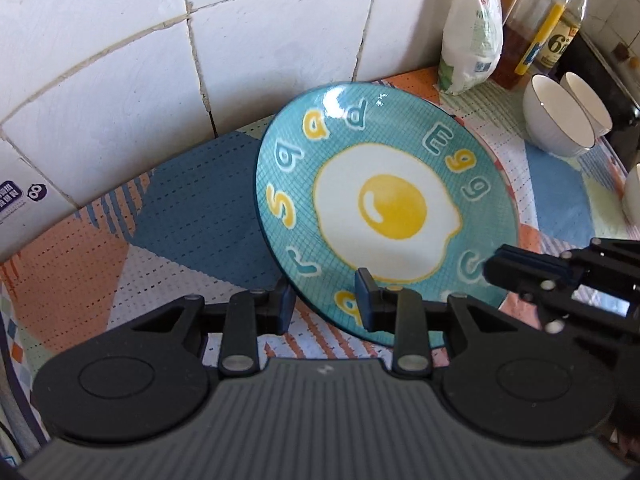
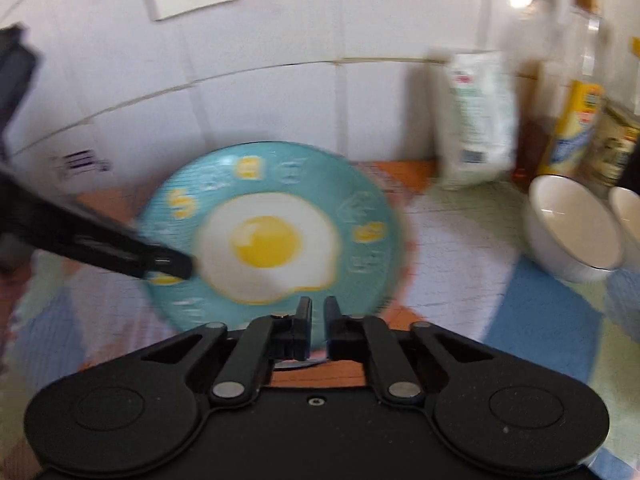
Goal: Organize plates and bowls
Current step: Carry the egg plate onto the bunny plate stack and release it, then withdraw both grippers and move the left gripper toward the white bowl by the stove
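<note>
Gleaming glazed round plate [image 1: 384, 208], teal w/ fried-egg print, tilts up off woven patterned mat [image 1: 192, 216] by tiled wall. Left gripper [image 1: 326, 300] straddles its near rim, jaws apart. Right gripper [image 2: 318, 320] narrow at rim; grip unclear, view blurred. Smooth white bowls [image 1: 560, 116] cut off right.

Your right wrist view is smeared with motion blur, so the letters around the egg plate [image 2: 272, 240] cannot be read there, and the labels on the white bag [image 2: 478, 120] and bottles [image 2: 576, 128] are illegible. Your right gripper [image 2: 318, 322] hides the plate's near rim. In your left wrist view, a third white bowl [image 1: 632, 196] is cut off by the right edge.
</note>
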Motion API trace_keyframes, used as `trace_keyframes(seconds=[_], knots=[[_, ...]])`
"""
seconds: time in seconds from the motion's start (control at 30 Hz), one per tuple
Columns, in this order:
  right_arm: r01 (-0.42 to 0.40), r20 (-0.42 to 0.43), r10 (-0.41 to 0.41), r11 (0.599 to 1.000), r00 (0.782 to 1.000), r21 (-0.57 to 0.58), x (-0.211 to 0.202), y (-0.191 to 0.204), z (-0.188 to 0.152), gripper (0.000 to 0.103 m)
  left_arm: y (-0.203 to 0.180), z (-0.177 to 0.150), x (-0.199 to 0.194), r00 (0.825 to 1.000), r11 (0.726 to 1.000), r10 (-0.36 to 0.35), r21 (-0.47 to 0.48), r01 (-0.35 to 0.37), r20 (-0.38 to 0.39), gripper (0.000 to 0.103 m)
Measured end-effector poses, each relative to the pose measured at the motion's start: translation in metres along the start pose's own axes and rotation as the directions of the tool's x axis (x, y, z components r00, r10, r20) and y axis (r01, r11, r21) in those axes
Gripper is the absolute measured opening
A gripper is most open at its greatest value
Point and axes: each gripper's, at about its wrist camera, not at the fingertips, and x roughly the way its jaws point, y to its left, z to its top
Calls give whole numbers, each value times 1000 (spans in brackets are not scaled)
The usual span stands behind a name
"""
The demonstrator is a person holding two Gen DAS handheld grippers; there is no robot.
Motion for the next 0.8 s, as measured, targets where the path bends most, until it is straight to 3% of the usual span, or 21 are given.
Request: trace_keyframes(seconds=[0.1, 0.2, 0.6, 0.73, 0.8], knots=[[127, -19, -129, 988, 991, -92, 7, 22, 5, 7, 0, 0, 0, 1000, 1000, -8, -21, 8, -15, 27], [85, -19, -87, 994, 996, -62, 4, 22, 5, 7, -2, -3, -8, 1000, 1000, -7, -7, 7, 0, 25], [100, 14, -100, 995, 995, 20, -35, 17, -12, 10, -48, -21, -61, 999, 998, 22, 63, -24, 24, 26], [117, 44, -119, 992, 992, 37, -63, 11, -18, 10, -67, -29, -86, 999, 996, 28, 87, -30, 26, 30], [125, 52, -128, 991, 990, 51, -78, 7, -19, 10, -75, -33, -98, 999, 995, 30, 92, -32, 21, 38]])
